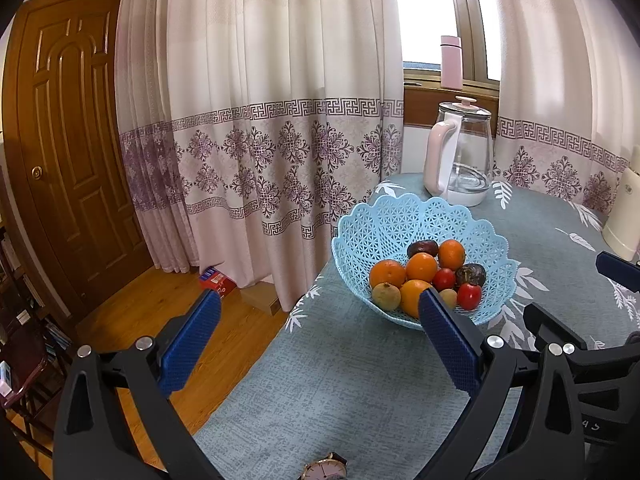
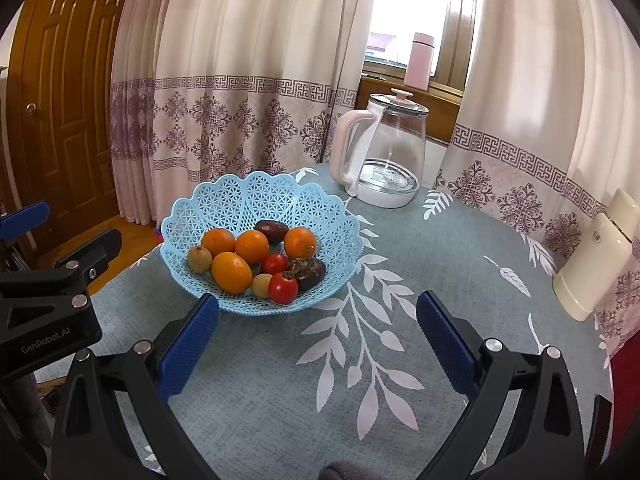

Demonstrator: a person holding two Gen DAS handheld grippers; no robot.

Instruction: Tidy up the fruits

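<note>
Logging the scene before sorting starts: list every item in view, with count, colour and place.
Pale blue lattice plastic basket: one, left on the table.
Round oranges: four, orange, in the basket.
Small tomatoes: two, red, basket front.
Dark brown wrinkled fruits: two, one at the back, one at the right.
Yellow-green small fruits: two, basket front.
Clear glass kettle with pink handle: one, behind the basket.
Pink cylindrical bottle: one, windowsill.
Cream appliance: one, table's right edge.
Wristwatch: one, near table edge.
Grey-blue leaf-print tablecloth: one.
Wooden door: one, brown, left.
Left tool: open.
Right tool: open.
</note>
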